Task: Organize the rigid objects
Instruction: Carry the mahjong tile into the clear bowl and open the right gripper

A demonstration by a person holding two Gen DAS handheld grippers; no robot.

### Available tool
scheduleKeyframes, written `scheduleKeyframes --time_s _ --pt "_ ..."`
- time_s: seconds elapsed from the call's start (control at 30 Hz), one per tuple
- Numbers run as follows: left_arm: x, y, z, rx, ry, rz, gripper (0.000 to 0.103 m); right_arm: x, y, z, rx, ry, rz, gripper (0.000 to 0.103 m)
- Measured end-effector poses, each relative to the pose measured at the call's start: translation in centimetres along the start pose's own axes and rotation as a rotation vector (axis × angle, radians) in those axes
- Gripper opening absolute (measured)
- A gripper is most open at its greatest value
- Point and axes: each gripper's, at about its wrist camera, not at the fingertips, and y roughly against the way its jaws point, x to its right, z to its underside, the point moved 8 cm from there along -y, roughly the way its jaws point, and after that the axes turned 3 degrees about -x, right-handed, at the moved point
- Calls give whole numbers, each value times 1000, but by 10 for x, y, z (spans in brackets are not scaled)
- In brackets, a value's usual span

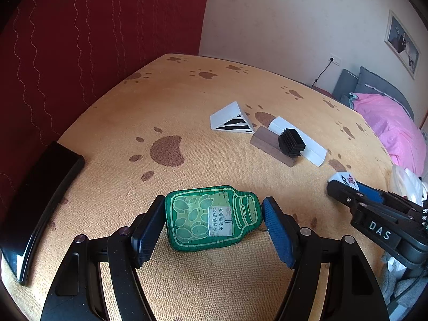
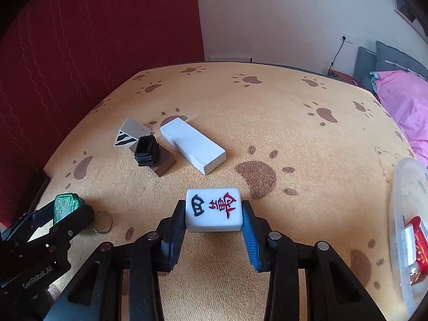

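A green bottle-shaped key tag (image 1: 211,218) with a leaf pattern lies crosswise between the blue pads of my left gripper (image 1: 212,206), which is shut on its two ends just over the orange paw-print cloth (image 1: 187,101). In the right wrist view the same tag (image 2: 64,204) shows at the lower left, with its metal ring (image 2: 101,222) hanging beside it. A white mahjong tile (image 2: 214,210) with black and red characters sits face up in my right gripper (image 2: 214,204), whose pads press its sides. The left wrist view has this tile (image 1: 345,179) at the right edge.
Mid-table stand a white block (image 2: 192,144), a black ribbed cap (image 2: 146,151) on a brown block (image 2: 165,164), and a striped white wedge (image 2: 128,133). A black curved device (image 1: 37,206) lies at the left edge. A clear plastic tub (image 2: 409,227) is at the right; pink bedding (image 2: 401,99) lies beyond.
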Motion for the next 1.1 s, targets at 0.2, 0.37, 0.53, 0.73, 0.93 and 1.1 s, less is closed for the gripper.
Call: scheduleKeyframes --time_s 0.2,0.37,0.53,0.73,0.93,1.1 --pt "0 0 0 1 0 0 73 12 17 9 12 -38 -8 42" --pt "1 0 0 3 1 0 73 23 32 17 25 -67 -14 42" --pt "0 0 -1 5 1 -1 73 37 45 22 43 -102 -10 42" --pt "0 2 -1 10 3 -4 73 61 61 28 70 -163 1 42" --pt "0 1 -1 8 0 -22 73 87 73 35 89 -213 36 42" --pt "-1 2 -2 13 -3 -36 73 110 81 40 100 -250 71 42"
